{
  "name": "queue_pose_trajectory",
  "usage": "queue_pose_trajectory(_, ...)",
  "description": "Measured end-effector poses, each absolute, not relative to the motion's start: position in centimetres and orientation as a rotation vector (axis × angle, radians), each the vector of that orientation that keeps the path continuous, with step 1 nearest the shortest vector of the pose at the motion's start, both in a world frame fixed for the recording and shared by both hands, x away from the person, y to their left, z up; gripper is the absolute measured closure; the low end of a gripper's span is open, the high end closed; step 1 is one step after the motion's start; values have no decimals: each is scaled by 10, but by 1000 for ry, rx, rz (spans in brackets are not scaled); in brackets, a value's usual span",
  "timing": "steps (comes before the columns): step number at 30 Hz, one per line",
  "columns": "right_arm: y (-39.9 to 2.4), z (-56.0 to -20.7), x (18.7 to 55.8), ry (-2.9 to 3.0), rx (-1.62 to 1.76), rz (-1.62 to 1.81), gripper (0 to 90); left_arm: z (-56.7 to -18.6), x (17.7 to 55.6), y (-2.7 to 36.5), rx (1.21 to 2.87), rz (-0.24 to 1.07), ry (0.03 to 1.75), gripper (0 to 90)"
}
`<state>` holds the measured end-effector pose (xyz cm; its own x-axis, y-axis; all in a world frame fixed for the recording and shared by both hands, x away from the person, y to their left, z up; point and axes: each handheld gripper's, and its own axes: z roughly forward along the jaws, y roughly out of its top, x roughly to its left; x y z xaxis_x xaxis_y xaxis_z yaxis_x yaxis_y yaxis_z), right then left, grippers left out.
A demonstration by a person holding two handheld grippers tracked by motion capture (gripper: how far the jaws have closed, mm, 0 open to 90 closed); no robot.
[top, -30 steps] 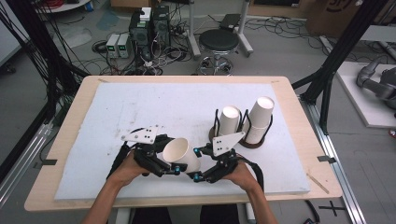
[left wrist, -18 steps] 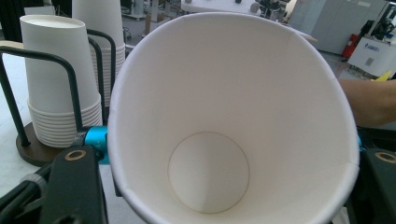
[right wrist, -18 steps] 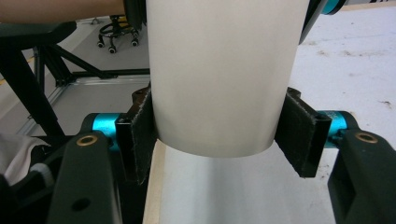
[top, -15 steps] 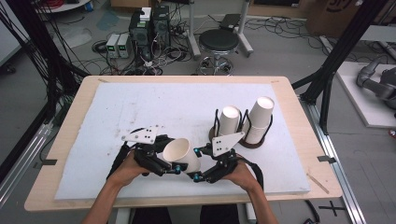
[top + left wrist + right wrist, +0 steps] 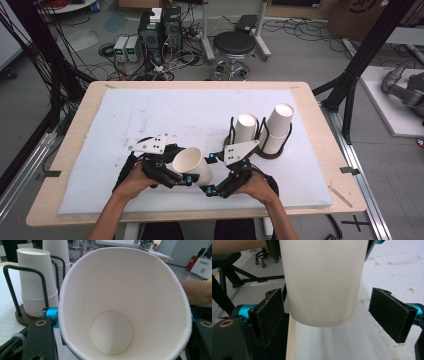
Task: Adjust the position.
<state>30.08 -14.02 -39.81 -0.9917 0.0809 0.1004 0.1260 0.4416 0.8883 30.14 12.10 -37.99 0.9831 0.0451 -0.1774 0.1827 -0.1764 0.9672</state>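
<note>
A white paper cup [image 5: 192, 165] lies on its side above the mat's near edge, between the two hands. My left gripper [image 5: 176, 172] is shut on its rim, and the left gripper view looks into the open cup [image 5: 120, 302] past my left gripper [image 5: 120, 340]. My right gripper [image 5: 210, 173] has just been opening. In the right gripper view, the cup's base [image 5: 323, 282] sits between the pads [image 5: 268, 315] of my right gripper [image 5: 329, 315], clear of both. Two stacks of upturned cups [image 5: 246, 127] stand in a black wire holder [image 5: 262, 150].
A white foam mat [image 5: 175, 115] covers the wooden table [image 5: 75, 130]. The cup holder stands just beyond the right hand, and its stacks [image 5: 37, 282] appear past the held cup. Past the far edge are a stool [image 5: 235, 45] and cabled equipment on the floor.
The right gripper's jaws stand wider around the cup's base than before. Both hands and the cup have kept their place.
</note>
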Motion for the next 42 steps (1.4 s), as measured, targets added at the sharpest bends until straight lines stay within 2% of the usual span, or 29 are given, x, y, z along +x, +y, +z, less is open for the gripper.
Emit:
queue_pose_trajectory(20, -178, -397, 295, -2713, -354, -1713, 137, -369, 299, 132, 1824, -12, 246, 296)
queue_pose_trajectory(42, -237, -408, 282, -2734, -900, -1864, 139, -363, 299, 132, 1959, 108, 396, 293)
